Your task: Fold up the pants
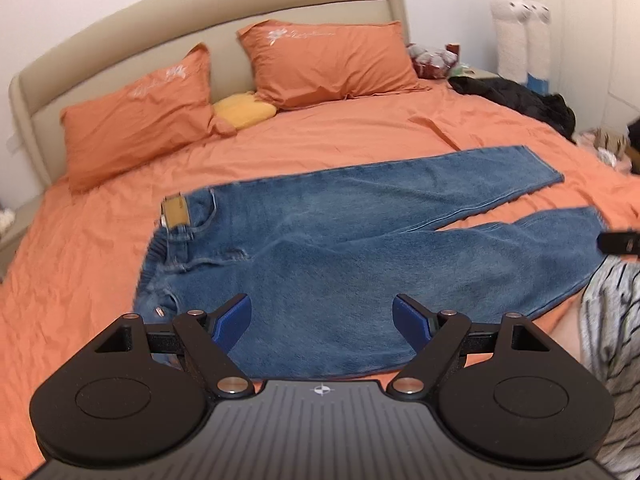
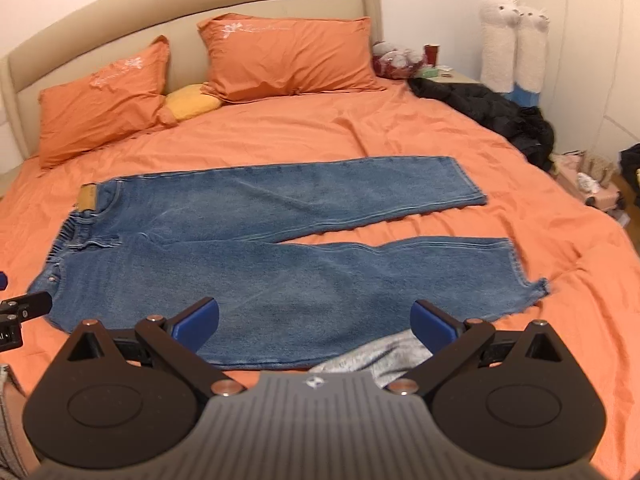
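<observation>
Blue jeans (image 1: 320, 248) (image 2: 256, 256) lie flat on the orange bed, waistband with a tan patch (image 1: 174, 211) to the left, both legs spread out to the right. My left gripper (image 1: 322, 318) hovers open above the near edge of the seat, nothing between its blue pads. My right gripper (image 2: 315, 322) is open too, over the near edge of the closer leg. The right gripper's tip shows at the right edge of the left wrist view, the left gripper's tip (image 2: 24, 306) at the left edge of the right wrist view.
Two orange pillows (image 2: 288, 54) and a yellow cushion (image 2: 191, 102) rest against the beige headboard. A black jacket (image 2: 488, 114) lies at the bed's far right. A grey cloth (image 2: 376, 358) sits at the near edge. A striped sleeve (image 1: 612, 340) is at right.
</observation>
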Demonstrator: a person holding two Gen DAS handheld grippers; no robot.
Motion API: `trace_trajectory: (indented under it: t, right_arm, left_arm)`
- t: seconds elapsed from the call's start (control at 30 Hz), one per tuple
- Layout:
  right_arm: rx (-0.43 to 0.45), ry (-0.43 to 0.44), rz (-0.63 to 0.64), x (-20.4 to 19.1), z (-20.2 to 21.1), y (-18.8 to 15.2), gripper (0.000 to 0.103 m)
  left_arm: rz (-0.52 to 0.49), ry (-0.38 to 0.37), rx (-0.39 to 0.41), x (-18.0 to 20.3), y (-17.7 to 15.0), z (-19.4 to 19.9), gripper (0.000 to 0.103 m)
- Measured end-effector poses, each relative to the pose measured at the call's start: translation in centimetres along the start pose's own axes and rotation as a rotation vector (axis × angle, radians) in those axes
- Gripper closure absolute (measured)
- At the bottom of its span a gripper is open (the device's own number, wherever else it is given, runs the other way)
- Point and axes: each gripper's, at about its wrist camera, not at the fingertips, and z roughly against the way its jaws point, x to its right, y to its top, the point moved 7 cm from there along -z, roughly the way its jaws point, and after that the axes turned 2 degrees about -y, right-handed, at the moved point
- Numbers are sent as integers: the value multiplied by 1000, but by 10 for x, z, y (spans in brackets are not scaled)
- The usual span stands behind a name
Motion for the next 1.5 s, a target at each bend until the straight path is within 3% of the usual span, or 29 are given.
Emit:
trace_trajectory:
  t: [0.13,0.23,0.3,0.43,0.57,0.8,0.87,0.97,1.03,1.17,1.27,1.5]
  right_arm:
    - [-7,53,5,22,-11,21,5]
    - [-51,66,37,43,-23,41,7]
    - [-52,54,98,57,-30,54,8]
    - [-55,-10,203,92,-53,77,24]
    - [-119,1,248,128,-89,85,35]
    - [-217,-34,438,159,-146,53,46]
    - [-275,-35,482,167,-158,39,50]
    - [-388,-26,539,180,-175,17,64]
    - [-448,-19,604,185,-182,0,66]
    - [-542,47,715,186,-189,-31,66]
    - [-573,93,765,184,-189,-43,66]
    - [-549,97,846,177,-201,-57,66]
  left_arm:
    - [-123,9,-3,-16,10,-7,17]
    - [-193,-16,-32,-32,12,-19,26]
    - [-251,-57,-61,-44,11,-30,27]
    - [-426,-51,-117,-73,2,-56,27]
    - [-583,-50,-214,-95,-20,-86,27]
    - [-810,-69,-403,-108,-74,-145,27]
    - [-861,-76,-453,-107,-88,-161,27]
    - [-922,-102,-498,-102,-107,-181,27]
    - [-935,-117,-527,-98,-117,-193,27]
    - [-1001,-130,-570,-93,-133,-209,27]
    - [-1044,-120,-572,-93,-139,-214,20]
    - [-1045,-56,-556,-100,-139,-232,0]
